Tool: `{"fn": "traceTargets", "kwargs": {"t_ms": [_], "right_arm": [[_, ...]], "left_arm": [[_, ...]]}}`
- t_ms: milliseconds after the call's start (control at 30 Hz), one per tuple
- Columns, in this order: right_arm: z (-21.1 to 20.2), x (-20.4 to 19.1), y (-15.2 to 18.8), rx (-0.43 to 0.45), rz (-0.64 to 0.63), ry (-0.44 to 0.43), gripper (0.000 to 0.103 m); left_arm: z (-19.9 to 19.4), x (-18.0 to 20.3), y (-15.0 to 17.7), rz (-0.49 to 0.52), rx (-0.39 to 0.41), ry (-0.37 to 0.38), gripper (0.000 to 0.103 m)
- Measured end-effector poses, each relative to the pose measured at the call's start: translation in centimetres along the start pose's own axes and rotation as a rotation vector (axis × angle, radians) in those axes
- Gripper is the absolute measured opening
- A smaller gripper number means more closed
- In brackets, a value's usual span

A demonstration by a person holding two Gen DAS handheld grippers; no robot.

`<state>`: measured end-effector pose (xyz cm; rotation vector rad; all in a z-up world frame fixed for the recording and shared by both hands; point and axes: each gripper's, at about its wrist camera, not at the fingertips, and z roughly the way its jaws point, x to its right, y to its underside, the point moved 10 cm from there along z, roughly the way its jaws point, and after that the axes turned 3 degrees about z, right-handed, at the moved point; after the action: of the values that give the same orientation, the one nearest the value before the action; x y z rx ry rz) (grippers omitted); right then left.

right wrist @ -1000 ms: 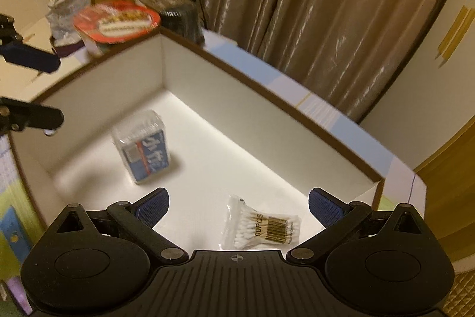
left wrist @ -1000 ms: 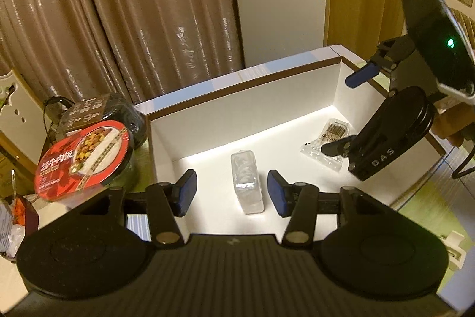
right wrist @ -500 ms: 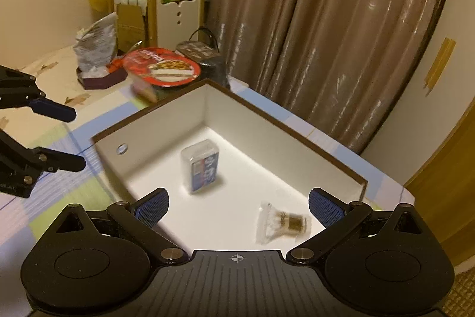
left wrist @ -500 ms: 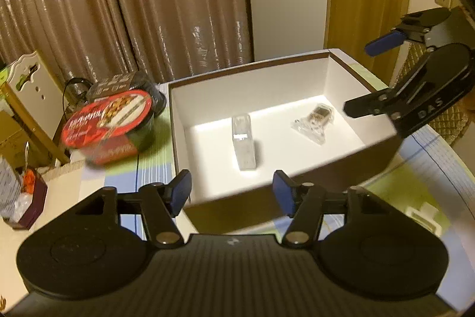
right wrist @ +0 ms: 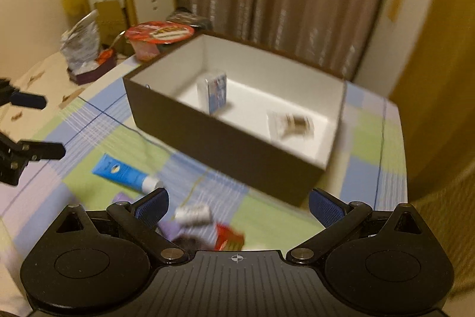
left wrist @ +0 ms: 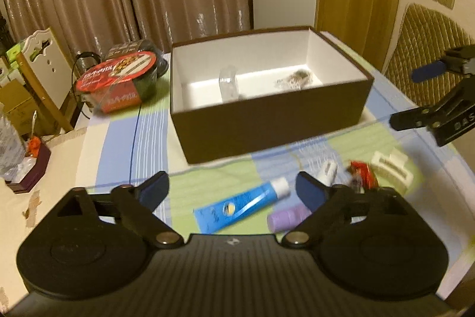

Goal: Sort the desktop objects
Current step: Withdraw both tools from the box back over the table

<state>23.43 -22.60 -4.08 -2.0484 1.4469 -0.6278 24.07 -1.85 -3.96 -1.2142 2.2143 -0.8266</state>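
A brown box (left wrist: 267,121) (right wrist: 225,144) with a white inside stands on the checked tablecloth. A clear plastic case (left wrist: 228,83) (right wrist: 215,92) and a bag of cotton swabs (left wrist: 295,79) (right wrist: 292,122) lie in it. In front of the box lie a blue tube (left wrist: 240,207) (right wrist: 124,173), a purple bottle (left wrist: 286,220), a small white bottle (left wrist: 328,173) (right wrist: 193,214), a red packet (left wrist: 362,173) (right wrist: 228,238) and a white clip (left wrist: 392,168). My left gripper (left wrist: 233,189) hangs open over the tube. My right gripper (right wrist: 237,202) is open above the small items, holding nothing.
A red-lidded instant meal bowl (left wrist: 118,82) (right wrist: 158,39) stands left of the box, with a dark container (left wrist: 130,48) behind it. A dark red tray with crumpled bags (right wrist: 86,64) sits at the table's left. Curtains and chair backs stand behind; a woven chair (left wrist: 427,55) is at the right.
Both grippers have pulled back and up out of the box toward the table's near side. The loose items in front of the box have come into view. Both stay open.
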Motion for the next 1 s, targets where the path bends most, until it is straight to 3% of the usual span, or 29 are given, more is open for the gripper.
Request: {"fn": "traceTargets", "kwargs": {"t_ms": [200, 367, 800, 1000], "right_arm": [[-2.6, -0.2, 3.3, -0.018, 0.077, 0.032, 0.103], [-4.4, -0.4, 5.3, -0.025, 0.116, 0.055, 0.103], [-6.4, -2.2, 7.5, -0.039, 0.065, 0.077, 0.103], [-7.8, -1.5, 9.4, -0.054, 0.048, 0.103, 0.103]], "left_arm": [[-1.5, 1.1, 2.9, -0.003, -0.027, 0.026, 0.102], [-2.1, 1.4, 4.8, 0.015, -0.052, 0.026, 0.102], [-4.5, 0.8, 7.1, -0.024, -0.056, 0.022, 0.102], [-4.8, 2.4, 7.8, -0.002, -0.06, 0.047, 0.102]]}}
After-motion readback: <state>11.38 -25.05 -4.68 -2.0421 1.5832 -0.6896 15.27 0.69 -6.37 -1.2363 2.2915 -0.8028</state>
